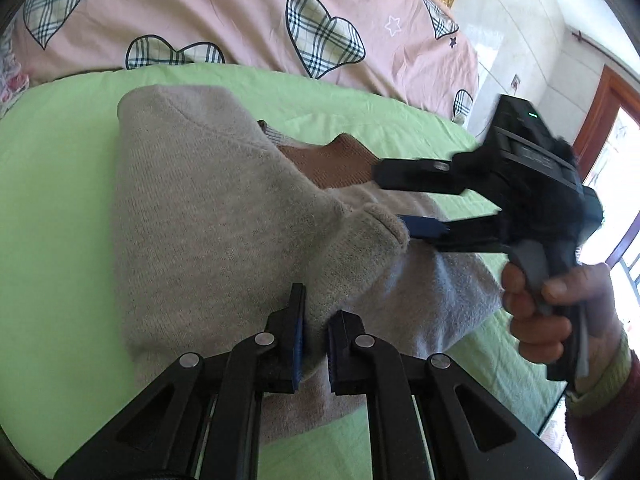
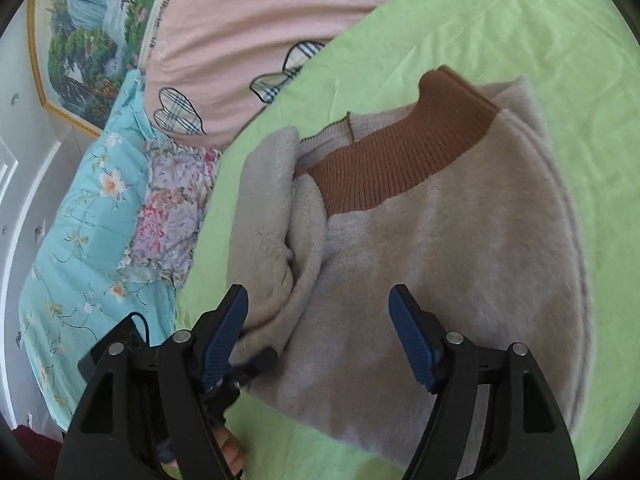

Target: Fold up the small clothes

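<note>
A small beige knit sweater (image 1: 208,216) with a brown ribbed collar (image 1: 336,162) lies on the green sheet (image 1: 48,184); one side is folded over the body. My left gripper (image 1: 316,340) is shut on the sweater's near edge. My right gripper (image 1: 408,200) hovers open over the sweater beside the folded sleeve cuff (image 1: 384,224). In the right wrist view the right gripper (image 2: 318,304) is open above the sweater (image 2: 440,248), its collar (image 2: 400,160) beyond, and the folded sleeve (image 2: 268,216) lies by its left finger.
A pink quilt with plaid hearts (image 1: 240,12) lies behind the green sheet. A floral blue quilt (image 2: 88,216) and a framed painting (image 2: 80,36) are at the left in the right wrist view. A wooden door (image 1: 600,120) is at the right.
</note>
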{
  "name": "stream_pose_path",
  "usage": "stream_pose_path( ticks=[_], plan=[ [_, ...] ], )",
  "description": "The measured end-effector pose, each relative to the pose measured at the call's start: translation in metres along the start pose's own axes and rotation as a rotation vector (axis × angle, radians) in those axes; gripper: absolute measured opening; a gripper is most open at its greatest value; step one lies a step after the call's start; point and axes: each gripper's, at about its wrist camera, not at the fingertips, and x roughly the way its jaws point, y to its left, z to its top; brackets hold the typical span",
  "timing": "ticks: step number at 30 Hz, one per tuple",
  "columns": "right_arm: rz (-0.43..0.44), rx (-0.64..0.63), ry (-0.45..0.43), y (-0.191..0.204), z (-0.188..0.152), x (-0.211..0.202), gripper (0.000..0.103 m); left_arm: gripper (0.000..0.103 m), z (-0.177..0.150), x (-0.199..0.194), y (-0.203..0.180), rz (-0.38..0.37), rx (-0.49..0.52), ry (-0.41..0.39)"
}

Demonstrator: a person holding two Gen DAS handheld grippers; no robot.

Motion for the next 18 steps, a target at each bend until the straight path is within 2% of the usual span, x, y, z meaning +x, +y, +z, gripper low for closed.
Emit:
stream_pose_path(
  ticks=[3,6,9,10,11,12,14,18],
  plan=[
    [0.021,-0.022,0.049,0.008,0.013,0.029,0.074,0.007,0.001,-0.004,0.004,-0.020,-0.020,-0.001],
    [0.099,-0.045,0.108,0.022,0.034,0.066,0.074,0.007,-0.002,-0.006,0.005,-0.016,-0.008,0.003],
    [0.064,-0.110,0.164,0.037,0.049,0.103,0.074,0.007,-0.002,-0.005,0.000,-0.004,0.004,0.008],
    [0.056,-0.125,0.169,0.040,0.053,0.112,0.065,0.007,-0.002,-0.006,0.000,-0.001,0.006,0.008],
    [0.051,-0.132,0.171,0.042,0.056,0.118,0.039,0.007,-0.003,-0.007,0.000,0.001,0.007,0.008],
    [0.060,-0.123,0.175,0.043,0.058,0.120,0.031,0.007,-0.002,-0.008,0.000,0.003,0.008,0.009],
    [0.096,-0.120,0.139,0.048,0.059,0.108,0.023,0.007,-0.001,-0.011,-0.001,-0.011,0.008,0.007],
    [0.078,-0.172,0.065,0.058,0.053,0.067,0.021,0.007,0.002,-0.015,-0.021,-0.054,0.048,0.000]
  ],
)
